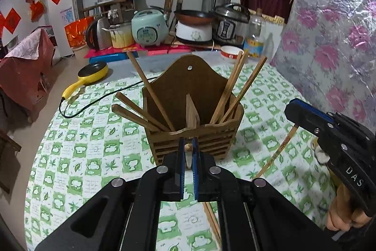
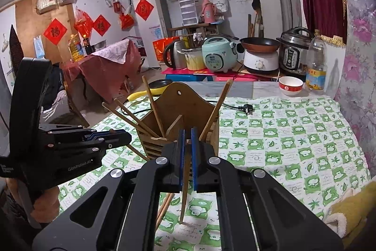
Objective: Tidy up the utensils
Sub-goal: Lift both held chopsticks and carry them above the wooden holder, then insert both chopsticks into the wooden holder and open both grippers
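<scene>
A wooden utensil holder (image 1: 195,114) with a centre divider stands on the green-checked tablecloth; it also shows in the right wrist view (image 2: 188,119). Several chopsticks (image 1: 152,95) lean in both its compartments. My left gripper (image 1: 188,142) is shut on a chopstick (image 1: 188,157), just before the holder's front wall. My right gripper (image 2: 187,133) is shut on a chopstick (image 2: 185,192) that hangs down toward the cloth. It also shows at the right of the left wrist view (image 1: 296,109), with its chopstick (image 1: 277,154). More chopsticks (image 1: 211,220) lie on the cloth below.
A yellow frying pan (image 1: 91,73) with a black cord lies at the table's far left. A red-and-white bowl (image 2: 290,85) and a plastic bottle (image 2: 316,62) stand at the far right. Cookers and a kettle crowd a low stand behind. A floral plastic curtain hangs on the right.
</scene>
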